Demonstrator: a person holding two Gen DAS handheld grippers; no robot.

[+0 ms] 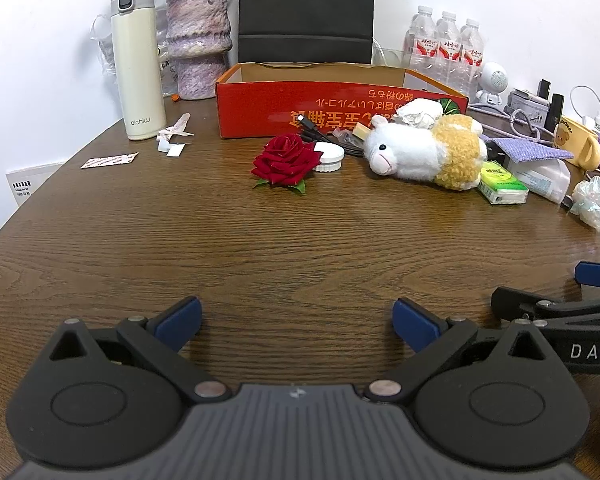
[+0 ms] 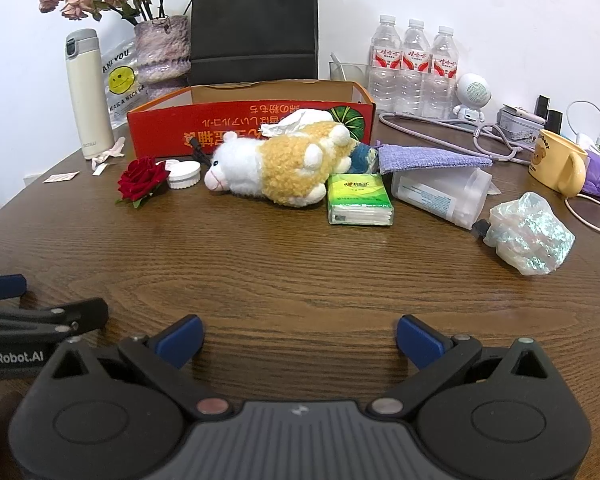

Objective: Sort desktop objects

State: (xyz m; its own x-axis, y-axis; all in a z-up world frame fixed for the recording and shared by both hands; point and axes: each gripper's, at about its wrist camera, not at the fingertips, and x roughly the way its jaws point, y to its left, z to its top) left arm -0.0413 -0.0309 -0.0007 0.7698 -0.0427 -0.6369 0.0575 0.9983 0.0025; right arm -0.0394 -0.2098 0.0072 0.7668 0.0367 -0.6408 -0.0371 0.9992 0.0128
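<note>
Wooden counter [image 1: 260,240] carried a red rose [image 1: 285,163], plush sheep [image 1: 424,150] and orange box [image 1: 340,108]. Left hand-held gripper [image 1: 297,322] and right hand-held gripper [image 2: 299,338] were both spread wide, empty.

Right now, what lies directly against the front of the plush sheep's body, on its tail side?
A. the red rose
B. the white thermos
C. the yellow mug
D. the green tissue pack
D: in the right wrist view the green tissue pack lies flat on the table against the plush sheep, while the red rose sits off beyond its head.
</note>
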